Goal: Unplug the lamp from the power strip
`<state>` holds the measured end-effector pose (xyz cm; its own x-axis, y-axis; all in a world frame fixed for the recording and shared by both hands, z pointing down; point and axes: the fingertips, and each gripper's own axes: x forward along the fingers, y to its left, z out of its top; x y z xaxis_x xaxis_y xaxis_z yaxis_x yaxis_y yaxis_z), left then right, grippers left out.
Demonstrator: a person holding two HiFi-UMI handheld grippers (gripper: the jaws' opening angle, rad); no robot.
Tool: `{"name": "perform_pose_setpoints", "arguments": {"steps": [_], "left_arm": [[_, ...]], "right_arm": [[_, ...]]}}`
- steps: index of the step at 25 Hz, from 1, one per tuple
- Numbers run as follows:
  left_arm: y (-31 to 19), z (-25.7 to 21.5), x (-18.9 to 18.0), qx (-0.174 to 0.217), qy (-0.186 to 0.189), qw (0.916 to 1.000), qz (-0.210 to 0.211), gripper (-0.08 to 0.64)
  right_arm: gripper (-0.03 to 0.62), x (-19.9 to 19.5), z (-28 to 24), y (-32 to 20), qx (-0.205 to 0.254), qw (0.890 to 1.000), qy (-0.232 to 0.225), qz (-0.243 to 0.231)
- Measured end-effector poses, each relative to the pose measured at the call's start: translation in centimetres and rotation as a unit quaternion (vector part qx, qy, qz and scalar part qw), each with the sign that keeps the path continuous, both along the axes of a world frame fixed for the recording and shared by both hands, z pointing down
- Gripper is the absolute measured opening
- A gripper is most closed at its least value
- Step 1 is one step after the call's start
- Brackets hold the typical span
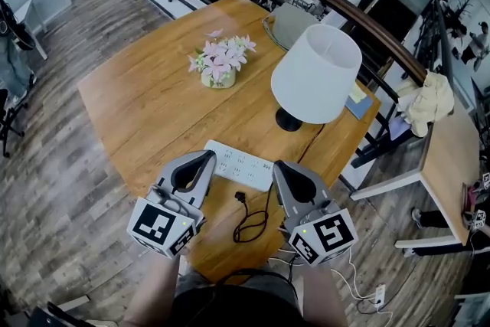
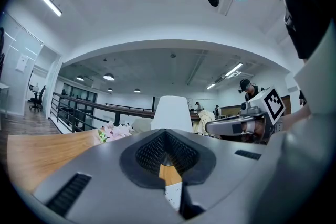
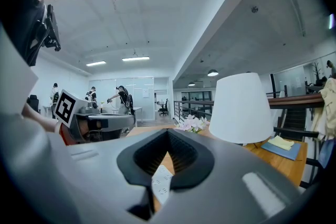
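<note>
A white-shaded lamp [image 1: 315,73] stands on the wooden table [image 1: 145,99] at the right. The white power strip [image 1: 240,164] lies near the front edge. The lamp's black plug [image 1: 240,197] lies loose on the wood just in front of the strip, its cord [image 1: 253,226] looped towards me. My left gripper [image 1: 208,155] is shut and empty, its tip by the strip's left end. The right gripper [image 1: 279,165] is likewise shut and empty at the strip's right end. A piece of the strip [image 3: 163,181] shows through the gap under the right jaws.
A pot of pink flowers [image 1: 220,61] sits mid-table. A grey dish [image 1: 291,23] is at the far edge and a blue notebook [image 1: 357,103] by the lamp. A dark railing [image 1: 337,4] runs behind. A second table [image 1: 448,157] holding a cloth stands to the right.
</note>
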<state>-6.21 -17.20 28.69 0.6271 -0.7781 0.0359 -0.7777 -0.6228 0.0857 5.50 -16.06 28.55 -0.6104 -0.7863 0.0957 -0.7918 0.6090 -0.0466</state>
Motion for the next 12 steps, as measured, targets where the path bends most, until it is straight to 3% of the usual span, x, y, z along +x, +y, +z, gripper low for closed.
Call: {"name": "perform_pose_setpoints", "arguments": {"steps": [12], "left_arm": [[0.45, -0.44, 0.05, 0.003, 0.000, 1.0000, 0.008, -0.005]], "right_arm": [[0.008, -0.24, -0.28, 0.74, 0.006, 1.000, 0.005, 0.011]]}}
